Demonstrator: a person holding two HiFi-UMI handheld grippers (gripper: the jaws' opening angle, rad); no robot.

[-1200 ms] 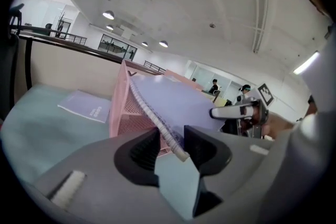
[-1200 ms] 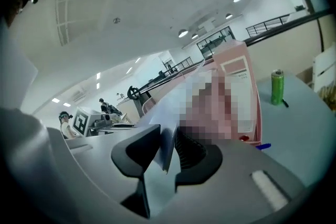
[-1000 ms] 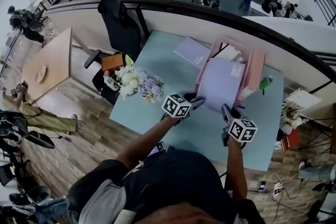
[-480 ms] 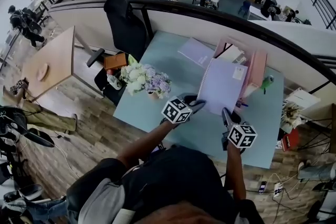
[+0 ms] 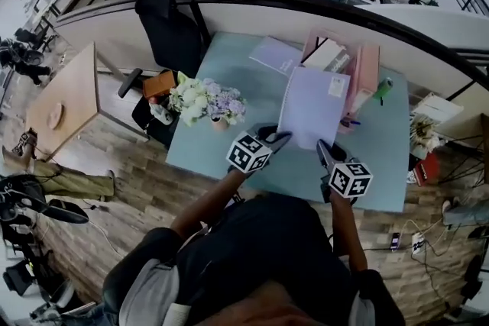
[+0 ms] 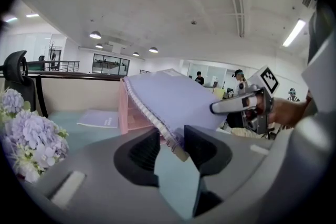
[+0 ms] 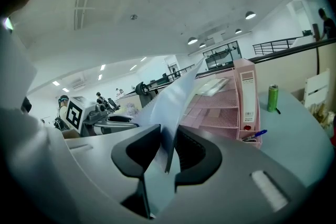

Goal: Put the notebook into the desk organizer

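- Left gripper (image 6: 170, 144): jaws closed right down on the near corner of the notebook (image 5: 313, 107), biting at the wire spiral.
- Right gripper (image 7: 168, 149): jaws narrowly apart and pinching the opposite near corner, cover and pages together.
- Notebook position: off the desk (image 5: 229, 156), carried between both grippers, tilted with its far edge raised toward 12 o'clock. That edge overlaps the pink desk organizer (image 5: 363, 76) in the head view; I cannot tell whether it touches.
- Handling, my read: light, thin lilac cover, floppy rather than stiff. With only the two near corners held, I expect the far edge to sag or fan open.
- The spiral gives my left jaws a positive catch. The right side is smooth paper and may slip, so both grips need to stay even.
- Organizer: mesh trays with an upright file slot, at 12 to 1 o'clock from my grippers. Which compartment suits, I judge only once closer.
- Surface: pale teal desk, smooth. Flowers (image 5: 206, 103) at 10 o'clock, a second notebook (image 5: 275, 56) flat at 11, a green can (image 5: 384, 90) at 2, a blue pen (image 7: 257, 135) beside the organizer's base.
- Room: open office on a mezzanine, dark railing (image 5: 321, 8) behind the desk, black office chair (image 5: 164, 27) at 10 o'clock.
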